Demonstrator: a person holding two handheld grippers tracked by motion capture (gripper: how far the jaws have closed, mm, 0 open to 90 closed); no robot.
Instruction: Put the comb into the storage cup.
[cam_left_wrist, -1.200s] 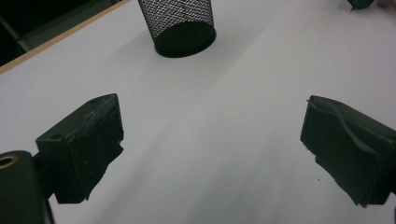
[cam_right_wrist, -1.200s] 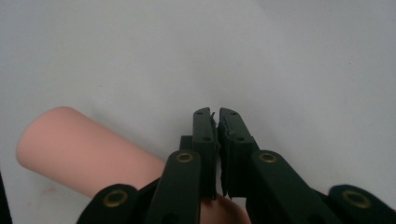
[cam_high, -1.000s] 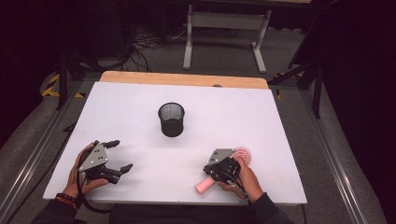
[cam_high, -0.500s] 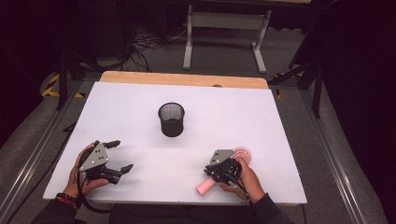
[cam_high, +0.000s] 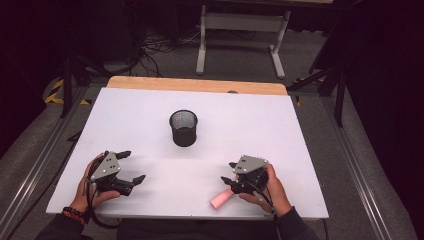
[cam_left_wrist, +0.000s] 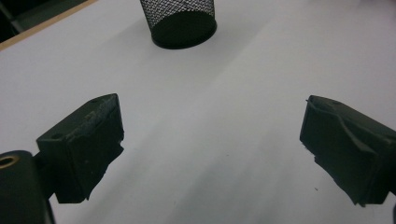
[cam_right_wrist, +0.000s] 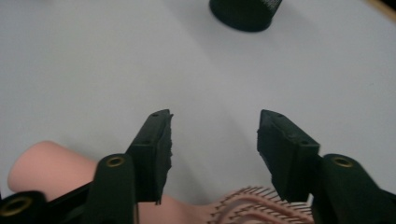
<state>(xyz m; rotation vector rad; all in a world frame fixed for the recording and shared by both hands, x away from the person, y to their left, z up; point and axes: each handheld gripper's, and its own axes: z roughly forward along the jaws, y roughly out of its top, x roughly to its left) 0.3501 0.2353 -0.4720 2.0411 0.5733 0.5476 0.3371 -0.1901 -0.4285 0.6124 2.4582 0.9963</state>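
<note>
High view: pink hairbrush (cam_high: 221, 199) lies on desk (cam_high: 300, 130) near front edge, under right tongs (cam_high: 228, 181), which have just been opening, about half apart, gripping nothing. Left tongs (cam_high: 131, 166) wide open, empty. Mesh cup (cam_high: 183, 128) empty; brush not yet picked up.

Table (cam_high: 150, 120): white top, pale wood strip along the far edge, standing on grey floor.
Mesh cup (cam_high: 183, 128): black, round, upright, resting near the middle of the table, slightly toward the far side.
Pink brush (cam_high: 220, 198): lying flat close to the near edge, right of centre, handle pointing toward the near left; bristled head seen in the right gripper view, bristles up.
Spacing: cup and brush well apart.
</note>
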